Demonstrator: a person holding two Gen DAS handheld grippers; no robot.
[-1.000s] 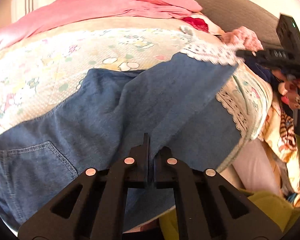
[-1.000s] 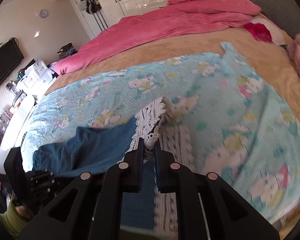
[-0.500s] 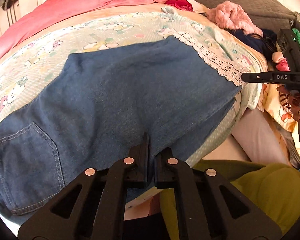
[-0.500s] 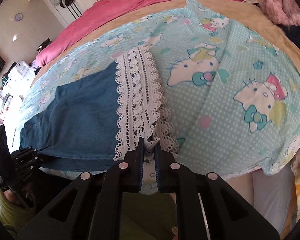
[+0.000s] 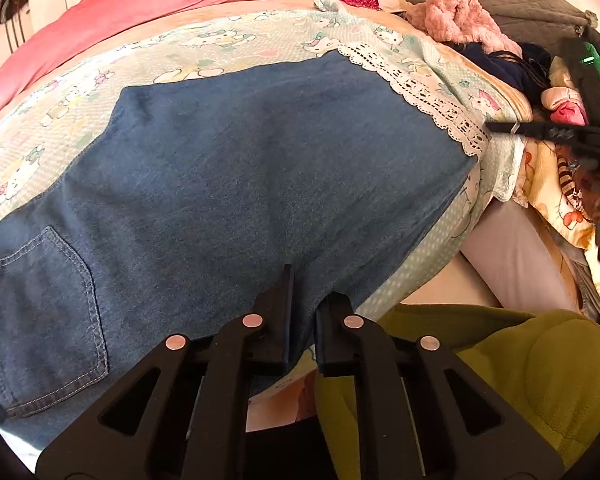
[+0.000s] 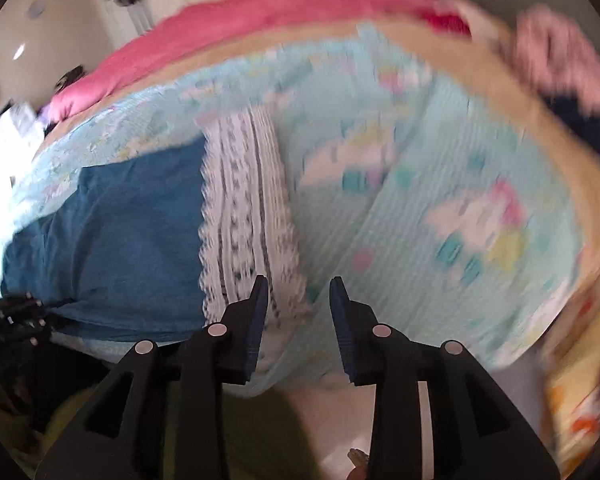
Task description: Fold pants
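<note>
- On the bed (image 5: 60, 80), the pants (image 5: 260, 168) lie flat, legs stacked.
- Left gripper (image 5: 302, 312): slightly apart at the near edge.
- Right gripper (image 6: 298, 312): apart beside the lace hem (image 6: 244, 220); regrip squarely.

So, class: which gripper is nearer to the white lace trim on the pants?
Right. The right gripper sits open at the near end of the lace trim. The left gripper is over the denim at the pants near edge, well away from the lace.
</note>
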